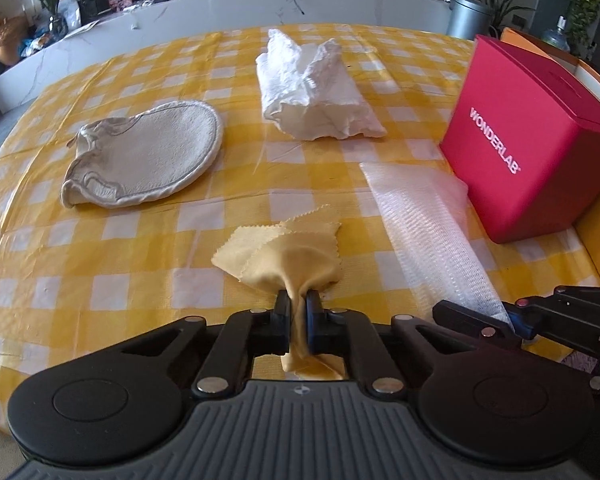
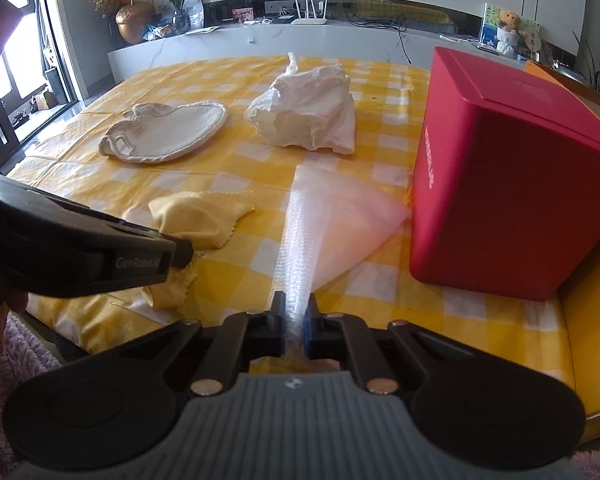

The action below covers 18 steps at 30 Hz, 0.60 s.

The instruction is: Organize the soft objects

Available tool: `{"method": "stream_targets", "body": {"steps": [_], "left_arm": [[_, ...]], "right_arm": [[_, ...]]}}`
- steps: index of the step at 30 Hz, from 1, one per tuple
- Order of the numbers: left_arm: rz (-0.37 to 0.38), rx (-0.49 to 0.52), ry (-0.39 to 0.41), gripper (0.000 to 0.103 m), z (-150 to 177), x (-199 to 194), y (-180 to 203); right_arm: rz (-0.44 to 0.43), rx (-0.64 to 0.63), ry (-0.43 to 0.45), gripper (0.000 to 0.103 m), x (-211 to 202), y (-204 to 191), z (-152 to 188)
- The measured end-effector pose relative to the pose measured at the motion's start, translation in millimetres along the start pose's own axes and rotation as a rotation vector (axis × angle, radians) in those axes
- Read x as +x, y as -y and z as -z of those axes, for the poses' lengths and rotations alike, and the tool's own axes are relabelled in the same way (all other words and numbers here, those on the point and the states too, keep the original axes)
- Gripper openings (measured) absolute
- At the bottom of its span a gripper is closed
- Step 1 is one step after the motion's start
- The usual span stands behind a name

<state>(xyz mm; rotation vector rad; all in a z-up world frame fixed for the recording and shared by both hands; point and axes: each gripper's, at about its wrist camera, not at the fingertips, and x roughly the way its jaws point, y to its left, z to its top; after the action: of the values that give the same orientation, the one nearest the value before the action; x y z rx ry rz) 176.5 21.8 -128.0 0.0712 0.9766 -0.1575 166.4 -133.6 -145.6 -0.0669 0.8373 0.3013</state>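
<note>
My left gripper (image 1: 298, 304) is shut on a small yellow cloth (image 1: 284, 252) with pinked edges, whose free end rests on the checked tablecloth; the cloth also shows in the right wrist view (image 2: 204, 216). My right gripper (image 2: 296, 312) is shut on a sheet of clear bubble wrap (image 2: 332, 220), which fans out toward the red box; the wrap also shows in the left wrist view (image 1: 424, 220). A beige bath mitt (image 1: 148, 156) lies at the left. A crumpled white cloth (image 1: 312, 92) lies in the middle, farther back.
A red box (image 1: 532, 140) marked WONDERLAB stands at the right on the yellow checked tablecloth (image 1: 100, 264), close to the bubble wrap. An orange box edge (image 2: 540, 70) shows behind it. A white counter (image 2: 340, 36) with clutter runs behind the table.
</note>
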Motion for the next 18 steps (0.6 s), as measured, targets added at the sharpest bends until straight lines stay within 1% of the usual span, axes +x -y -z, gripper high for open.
{"method": "stream_targets", "body": {"steps": [3, 6, 9, 12, 15, 18], "left_arm": [[0.009, -0.004, 0.041, 0.006, 0.7, -7.5, -0.2], [0.017, -0.021, 0.1, 0.006, 0.7, -20.4, -2.8], [0.027, -0.016, 0.16, 0.006, -0.5, -36.3, -1.5], [0.04, -0.032, 0.183, 0.006, -1.0, -52.9, -0.8], [0.083, -0.083, 0.19, 0.006, -2.3, -69.8, -2.6], [0.097, -0.086, 0.207, 0.006, -4.5, -86.1, 1.7]], "right_arm": [[-0.023, 0.026, 0.0, 0.005, -4.0, 2.7, -1.9], [-0.045, 0.037, 0.012, 0.005, -12.4, 5.4, -4.8], [-0.061, 0.032, 0.013, 0.005, -22.7, 7.1, -7.7], [-0.074, 0.034, 0.022, 0.005, -37.1, 9.1, -10.9], [-0.076, 0.027, 0.056, 0.005, -56.8, 10.8, -14.2], [-0.076, 0.034, 0.094, 0.005, -77.0, 14.3, -19.4]]}}
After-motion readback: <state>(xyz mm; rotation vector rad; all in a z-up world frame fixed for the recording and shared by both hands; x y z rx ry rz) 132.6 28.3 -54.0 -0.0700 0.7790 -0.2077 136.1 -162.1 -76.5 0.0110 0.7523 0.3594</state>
